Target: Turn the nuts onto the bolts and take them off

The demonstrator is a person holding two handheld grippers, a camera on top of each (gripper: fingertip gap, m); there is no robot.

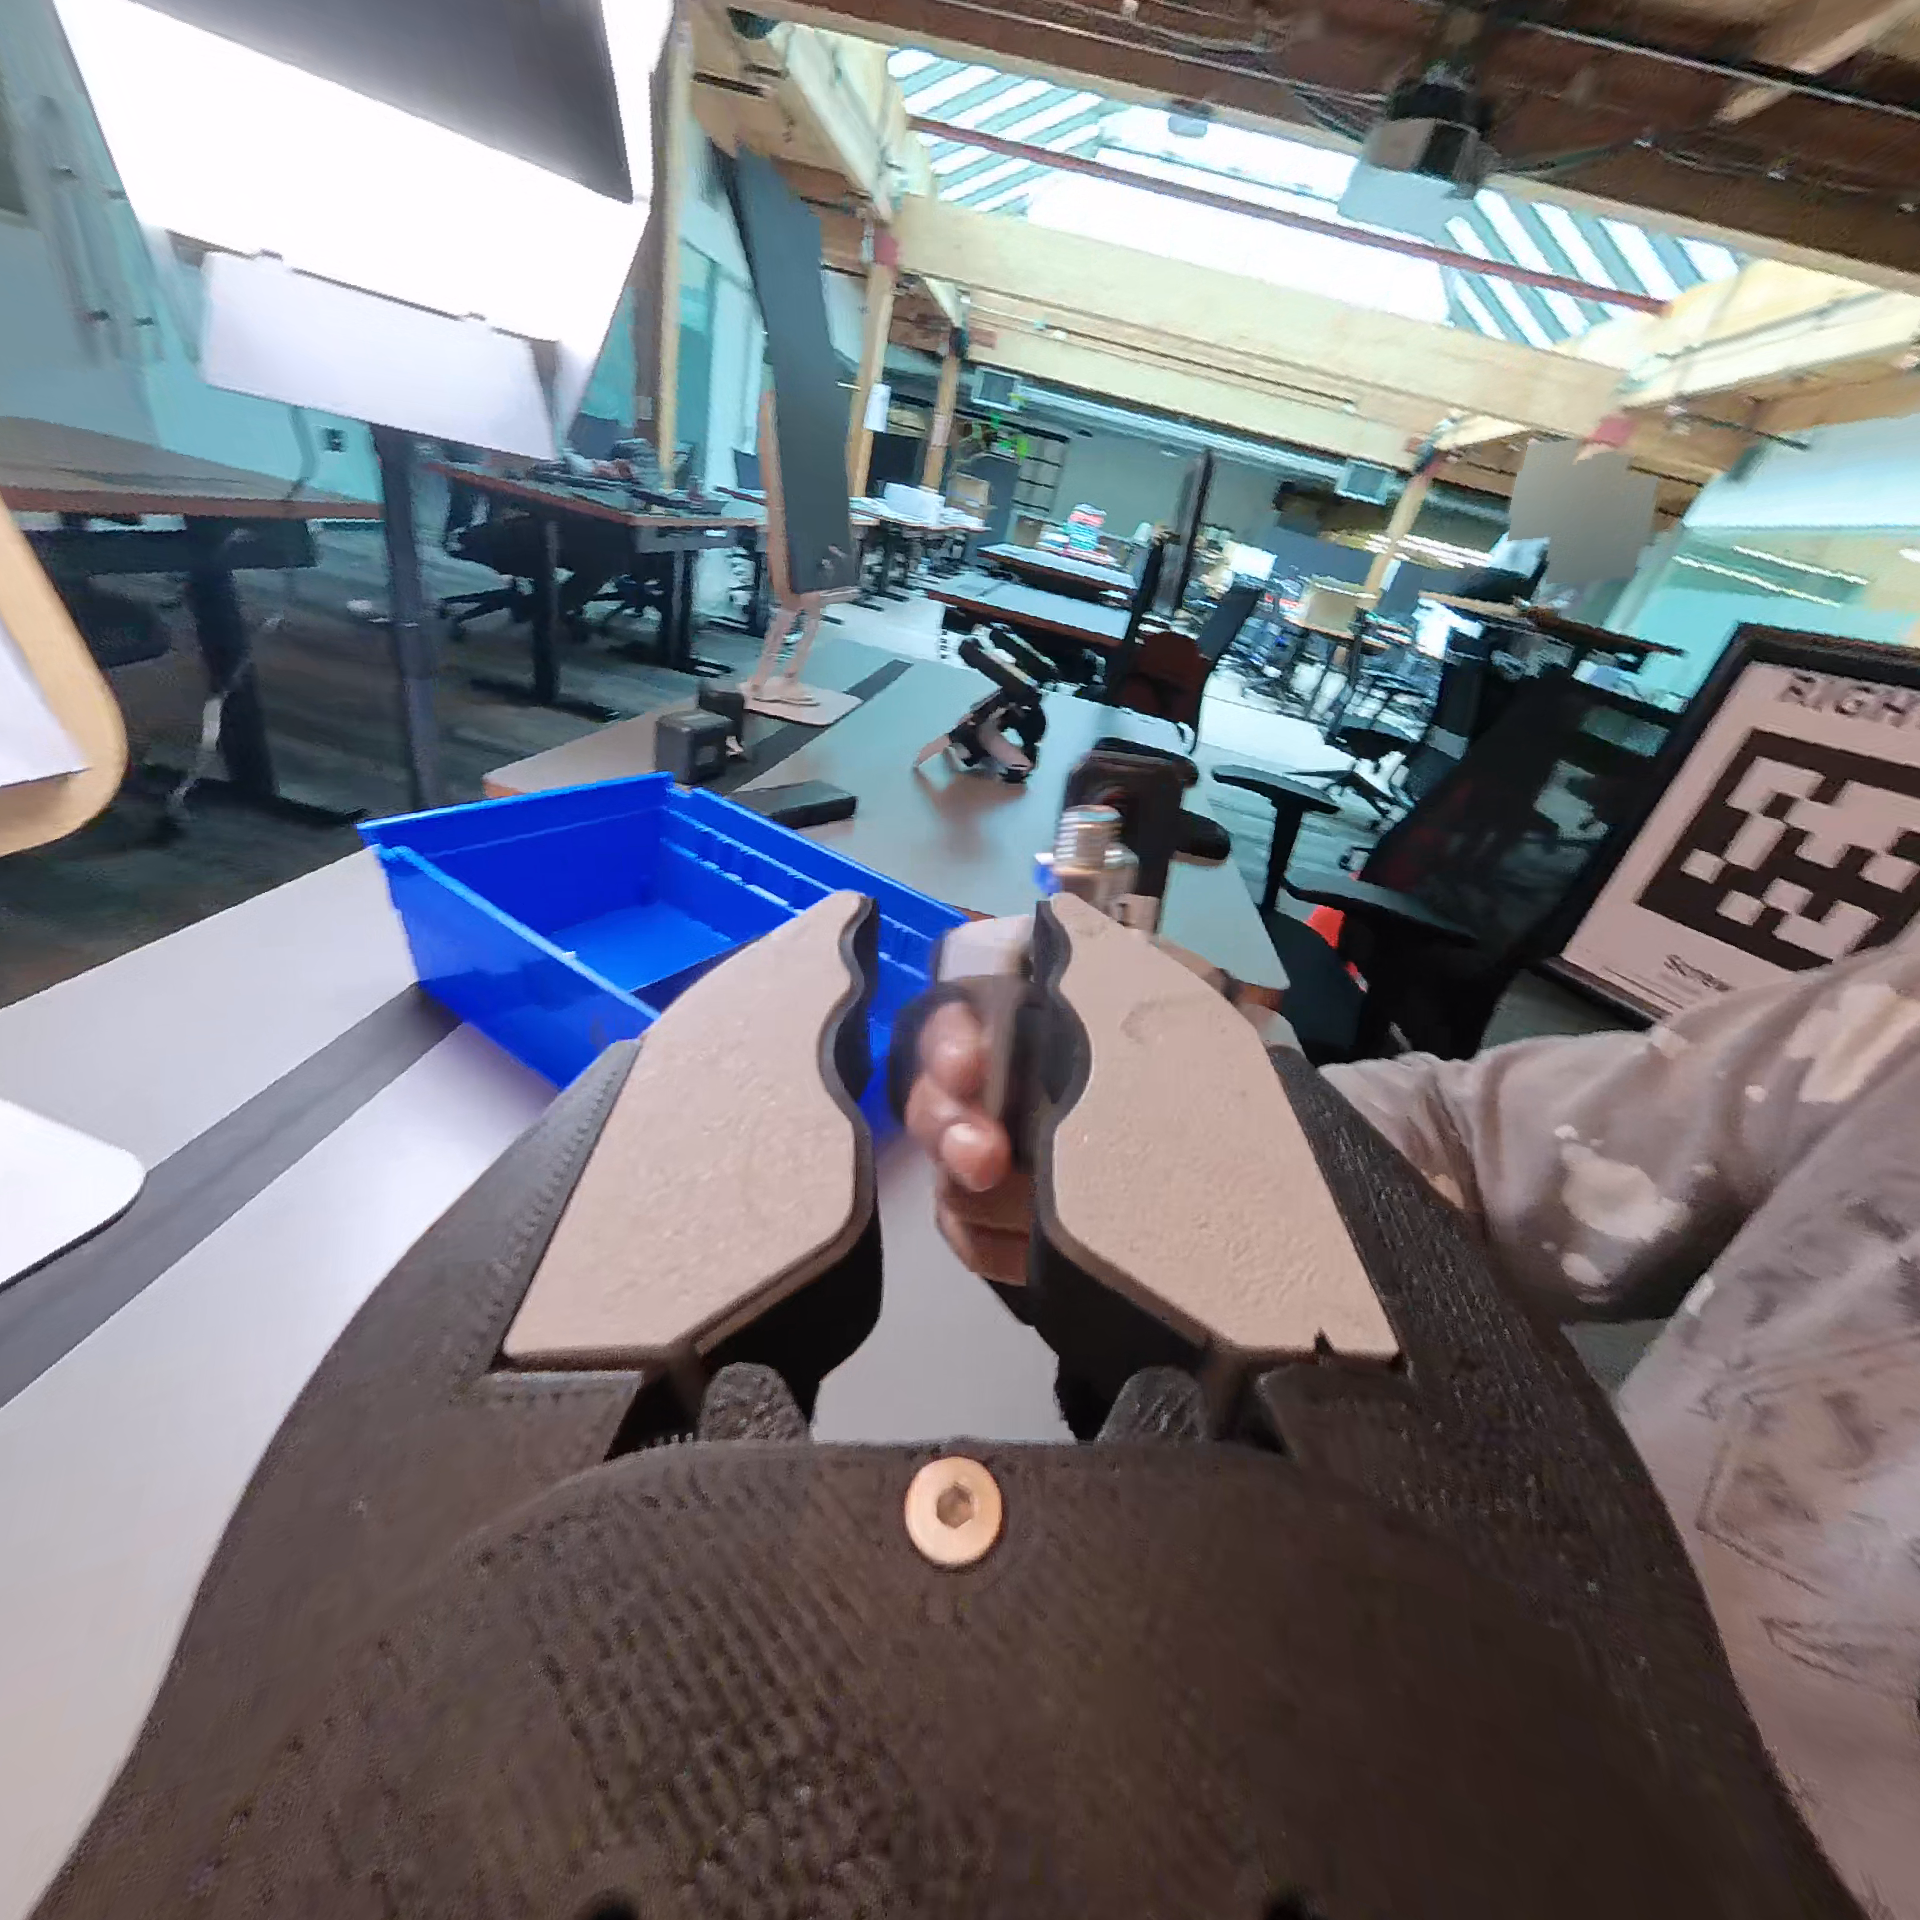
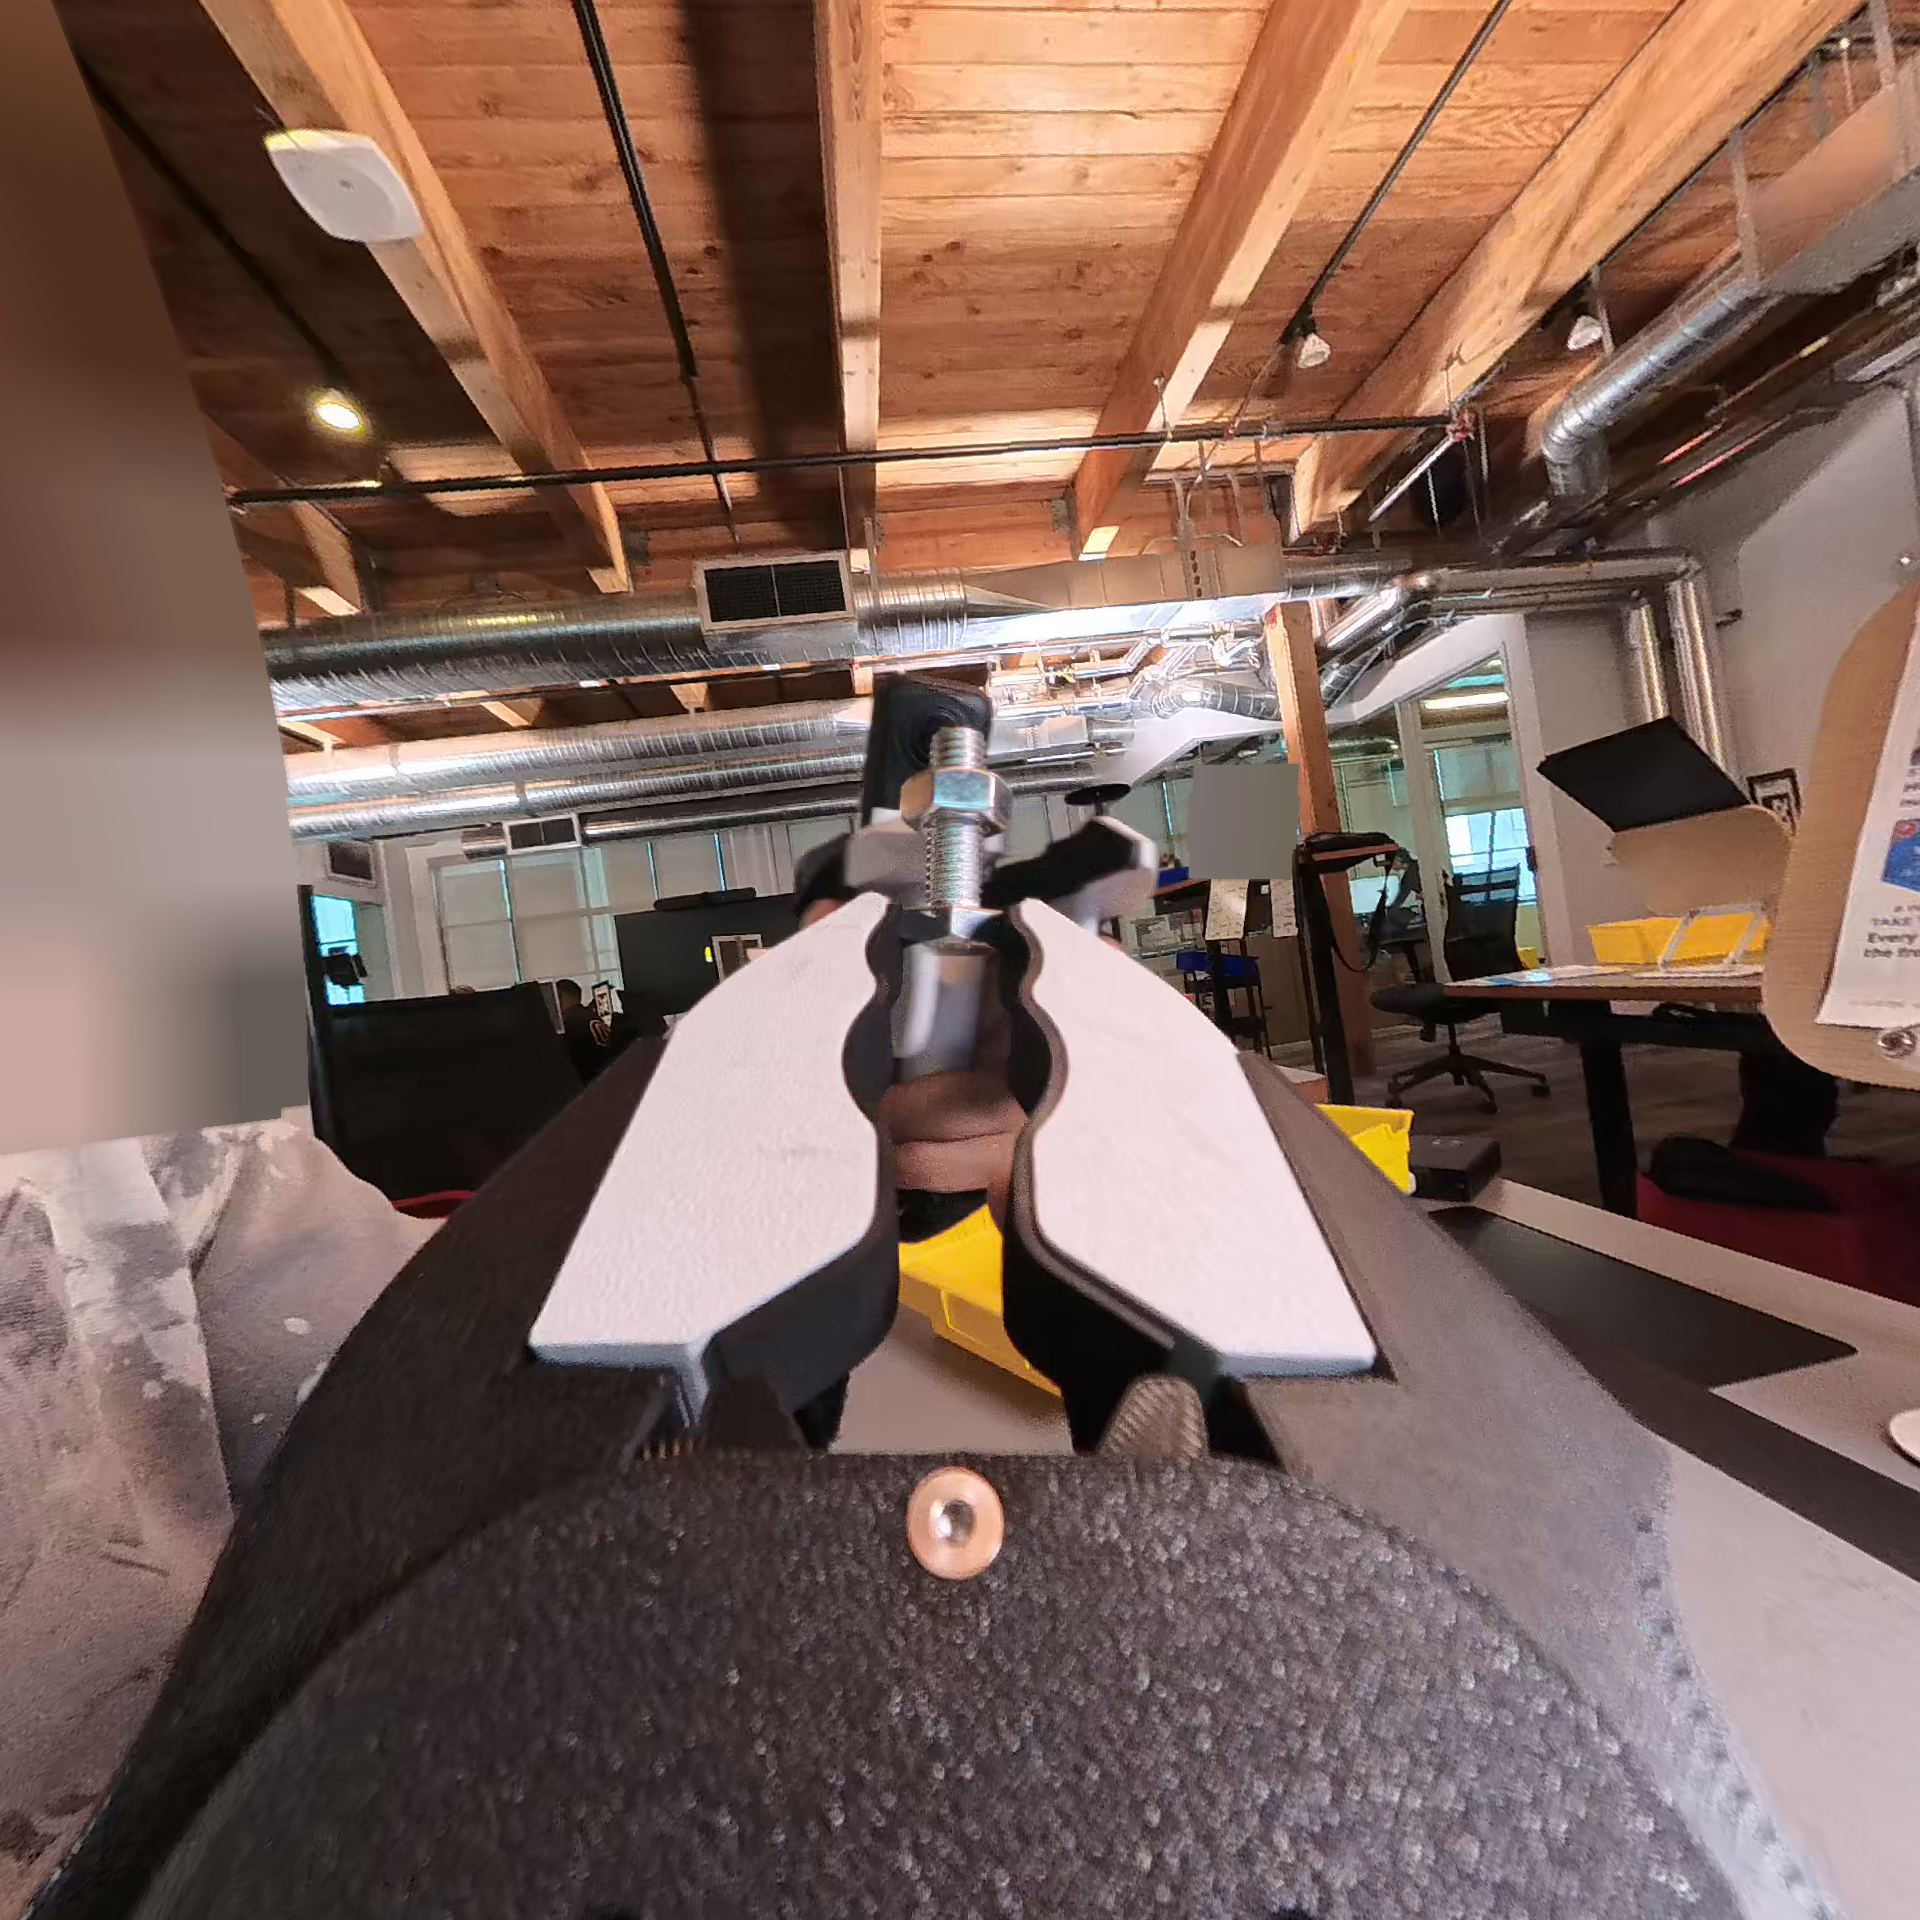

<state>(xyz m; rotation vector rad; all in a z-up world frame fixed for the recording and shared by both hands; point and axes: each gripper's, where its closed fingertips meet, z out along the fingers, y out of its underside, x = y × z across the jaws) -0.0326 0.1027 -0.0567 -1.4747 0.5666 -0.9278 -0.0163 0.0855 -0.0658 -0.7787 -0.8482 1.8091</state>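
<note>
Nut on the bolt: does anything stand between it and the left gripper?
Nothing visible does. The right gripper holds the bolt by its head end, with the nut high on the thread. The open left gripper is close by, with no other thing between.

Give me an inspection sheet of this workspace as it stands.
Surface: grey table with a dark strip.
Job's things: bolt upright, nut threaded near its top; blue bin looks empty; yellow bin below the right claw.
Clutter: small black box and black clamp-like device at the table's far end.
Grippers: right claw shut on the bolt's head; left claw open, beside the bolt.
Cables: nothing seen.
Surroundings: open office with desks, chair, timber ceiling, ducts.
</note>
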